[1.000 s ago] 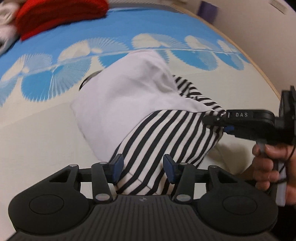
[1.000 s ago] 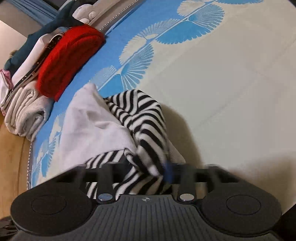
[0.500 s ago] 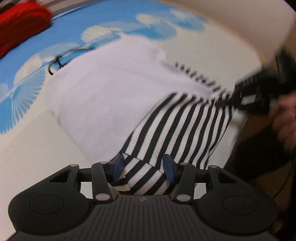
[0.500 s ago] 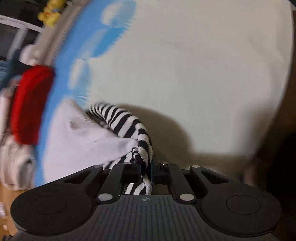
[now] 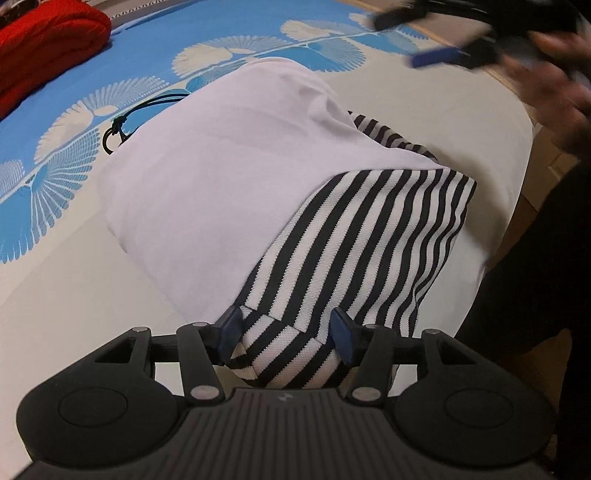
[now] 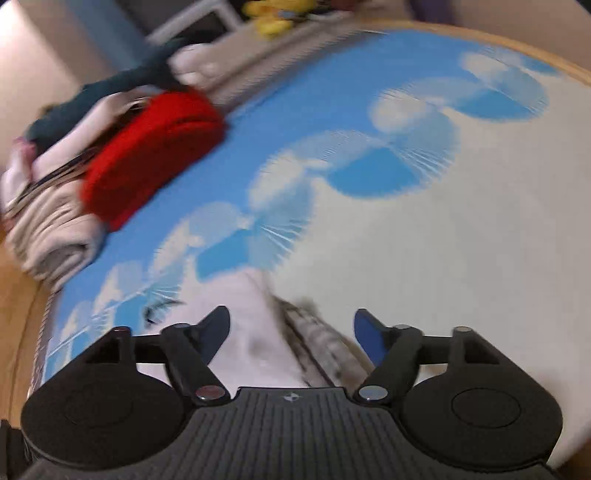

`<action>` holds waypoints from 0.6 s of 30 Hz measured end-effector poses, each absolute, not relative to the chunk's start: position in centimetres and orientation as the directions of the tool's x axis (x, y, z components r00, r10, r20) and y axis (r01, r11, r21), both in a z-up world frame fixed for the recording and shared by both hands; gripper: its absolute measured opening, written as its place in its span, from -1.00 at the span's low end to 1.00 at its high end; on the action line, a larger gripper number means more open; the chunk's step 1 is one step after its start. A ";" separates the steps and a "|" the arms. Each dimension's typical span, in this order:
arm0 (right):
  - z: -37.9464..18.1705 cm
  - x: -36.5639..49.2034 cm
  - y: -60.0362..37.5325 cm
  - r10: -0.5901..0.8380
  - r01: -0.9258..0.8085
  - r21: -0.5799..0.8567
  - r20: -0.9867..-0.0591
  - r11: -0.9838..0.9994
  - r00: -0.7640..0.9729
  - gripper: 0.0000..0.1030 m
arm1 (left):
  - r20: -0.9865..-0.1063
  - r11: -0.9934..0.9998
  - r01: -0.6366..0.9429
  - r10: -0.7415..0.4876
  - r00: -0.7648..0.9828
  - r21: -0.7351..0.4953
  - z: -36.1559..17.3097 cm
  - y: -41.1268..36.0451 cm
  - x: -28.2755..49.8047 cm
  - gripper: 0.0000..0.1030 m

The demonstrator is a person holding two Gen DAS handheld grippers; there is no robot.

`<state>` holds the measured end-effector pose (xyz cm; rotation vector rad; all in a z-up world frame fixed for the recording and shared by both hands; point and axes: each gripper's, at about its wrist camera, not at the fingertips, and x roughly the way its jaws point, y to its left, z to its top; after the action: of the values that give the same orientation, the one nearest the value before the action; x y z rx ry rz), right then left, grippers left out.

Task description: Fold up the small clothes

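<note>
A small white garment (image 5: 221, 166) with a black-and-white striped part (image 5: 369, 240) lies folded on the blue and cream bedspread (image 5: 55, 277). My left gripper (image 5: 284, 332) is at its near end. A bunch of striped cloth fills the gap between the blue pads (image 5: 229, 328), and the jaws are opening. My right gripper (image 6: 291, 328) hovers above the garment (image 6: 255, 332), blurred. Its jaws are opening wide with nothing between them. In the left wrist view the right gripper (image 5: 436, 37) shows as a blur at the top right, held by a hand (image 5: 554, 85).
A folded red knit (image 5: 48, 48) lies at the back left, beside a stack of folded clothes (image 6: 48, 229). A black cord loop (image 5: 118, 129) sticks out from under the white cloth. The bed's wooden edge (image 5: 517, 85) runs along the right. A yellow toy (image 6: 277, 18) sits beyond the bed.
My right gripper has let go of the striped corner, opened and lifted away. The striped part now lies flat over the white cloth. My left gripper has sunk a little, still at the striped end.
</note>
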<state>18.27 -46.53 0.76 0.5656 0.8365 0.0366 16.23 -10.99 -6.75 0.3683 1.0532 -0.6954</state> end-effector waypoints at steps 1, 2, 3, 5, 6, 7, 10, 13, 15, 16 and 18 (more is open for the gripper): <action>0.2 19.8 -46.2 0.274 0.158 0.494 -0.689 0.855 0.671 0.49 | -0.885 0.734 0.677 -0.345 0.313 -0.047 -6.7 -11.0 16.1 0.14; -0.4 21.2 -46.0 0.300 0.135 0.502 -0.688 0.854 0.660 0.49 | -0.885 0.738 0.673 -0.346 0.312 -0.051 -6.7 -11.0 16.1 0.15; -1.1 22.4 -45.8 0.320 0.120 0.510 -0.688 0.852 0.651 0.49 | -0.884 0.742 0.668 -0.347 0.312 -0.055 -6.8 -11.0 16.1 0.15; -3.0 24.2 -45.0 0.334 0.120 0.514 -0.700 0.849 0.631 0.48 | -0.884 0.744 0.667 -0.344 0.316 -0.051 -6.9 -11.0 16.1 0.17; -3.7 24.9 -44.6 0.328 0.133 0.509 -0.711 0.850 0.621 0.48 | -0.884 0.742 0.669 -0.340 0.321 -0.043 -6.9 -11.1 16.0 0.18; -4.3 25.3 -44.1 0.312 0.155 0.495 -0.729 0.855 0.609 0.47 | -0.884 0.741 0.670 -0.339 0.323 -0.039 -6.9 -11.3 15.9 0.18; -5.3 26.4 -42.8 0.341 0.173 0.527 -0.732 0.832 0.590 0.42 | -0.883 0.738 0.674 -0.340 0.322 -0.038 -7.0 -11.2 15.9 0.19; -5.2 27.2 -41.3 0.352 0.104 0.502 -0.725 0.859 0.591 -0.70 | -0.881 0.740 0.671 -0.349 0.319 -0.051 -7.0 -11.0 16.1 0.19; -4.6 27.3 -41.0 0.350 0.067 0.492 -0.702 0.868 0.620 -0.89 | -0.879 0.741 0.669 -0.353 0.320 -0.054 -6.9 -10.8 16.0 0.19; -4.0 27.1 -41.0 0.344 0.051 0.489 -0.681 0.871 0.646 -0.89 | -0.877 0.740 0.670 -0.355 0.323 -0.053 -6.9 -10.8 15.9 0.19; -3.1 26.9 -41.2 0.331 0.026 0.485 -0.633 0.874 0.700 -0.89 | -0.872 0.735 0.676 -0.360 0.331 -0.047 -6.8 -10.9 15.6 0.19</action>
<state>26.88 -41.16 -3.06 0.4898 0.7841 0.1778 15.56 -10.85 -6.79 0.3536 1.0282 -0.6957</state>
